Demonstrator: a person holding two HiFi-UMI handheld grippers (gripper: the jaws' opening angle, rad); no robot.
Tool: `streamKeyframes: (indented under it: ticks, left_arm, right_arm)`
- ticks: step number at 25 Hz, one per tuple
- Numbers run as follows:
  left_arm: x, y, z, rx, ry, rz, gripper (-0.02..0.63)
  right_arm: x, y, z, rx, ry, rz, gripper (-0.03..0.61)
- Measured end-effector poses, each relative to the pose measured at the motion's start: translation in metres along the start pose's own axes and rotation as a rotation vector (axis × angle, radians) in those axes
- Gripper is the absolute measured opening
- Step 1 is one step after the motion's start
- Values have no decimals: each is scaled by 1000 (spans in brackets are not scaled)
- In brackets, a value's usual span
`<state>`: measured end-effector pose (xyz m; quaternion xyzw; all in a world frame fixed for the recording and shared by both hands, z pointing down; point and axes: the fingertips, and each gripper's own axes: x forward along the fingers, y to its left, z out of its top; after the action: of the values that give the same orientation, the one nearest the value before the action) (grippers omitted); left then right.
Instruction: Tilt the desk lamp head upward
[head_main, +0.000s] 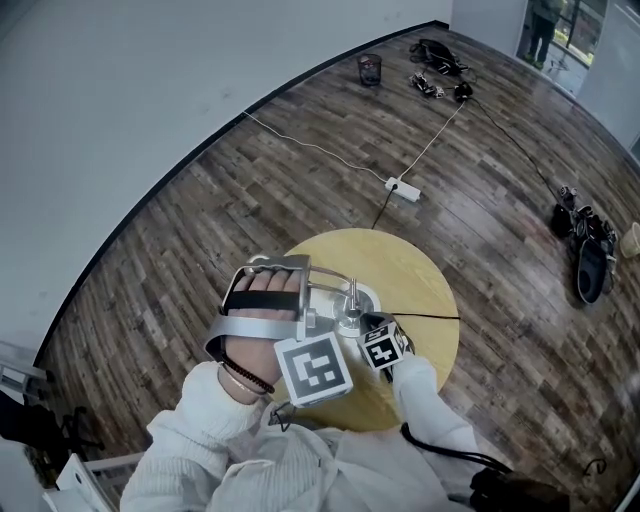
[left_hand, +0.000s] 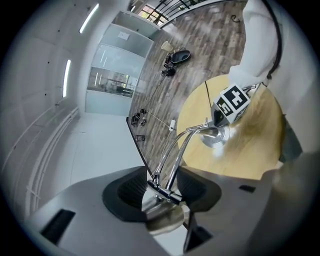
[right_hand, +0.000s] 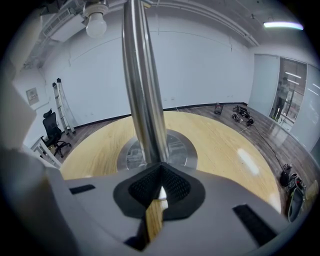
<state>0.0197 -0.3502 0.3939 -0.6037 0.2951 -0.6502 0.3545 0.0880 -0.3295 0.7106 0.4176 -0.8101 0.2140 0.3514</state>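
A chrome desk lamp (head_main: 350, 312) stands on a round wooden table (head_main: 420, 275). In the left gripper view its twin chrome arms (left_hand: 175, 150) run from the round base (left_hand: 216, 136) to the head's joint (left_hand: 161, 192). My left gripper (left_hand: 162, 194) is shut on that joint, with the shiny lamp head (left_hand: 161, 217) just behind the pads. In the right gripper view my right gripper (right_hand: 159, 172) is shut low on the lamp's upright post (right_hand: 142, 90), just above the base disc (right_hand: 175, 150). A bulb (right_hand: 96, 24) shows at the top left. In the head view both grippers (head_main: 290, 290) (head_main: 372, 335) hang over the lamp.
The lamp's black cord (head_main: 435, 316) crosses the table to its right edge. On the wooden floor lie a white power strip (head_main: 404, 188), shoes (head_main: 590, 255), a dark bin (head_main: 369, 68) and loose gear (head_main: 440, 60). An office chair (right_hand: 52, 132) and a ladder (right_hand: 60, 105) stand by the wall.
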Motion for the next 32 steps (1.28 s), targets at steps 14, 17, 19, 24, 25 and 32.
streamKeyframes:
  ticks: [14, 17, 19, 24, 25, 32]
  left_arm:
    - [6, -13, -1, -75, -30, -23, 179]
    - [6, -18, -11, -110, -48, 2, 179]
    - [7, -20, -18, -150, -74, 26, 181]
    - [4, -12, -32, -283, -155, 167, 189]
    - [2, -11, -36, -319, -171, 189, 187]
    - [-22, -21, -59, -490, -295, 293, 190]
  right_arm:
    - [1, -3, -4, 11, -25, -12, 9]
    - [2, 0, -4, -4, -22, -11, 9]
    - [2, 2, -3, -13, -17, -13, 9]
    - [2, 1, -3, 33, -1, -15, 10]
    - [2, 1, -3, 36, -1, -13, 10]
    - [-6, -11, -5, 129, -41, -78, 9]
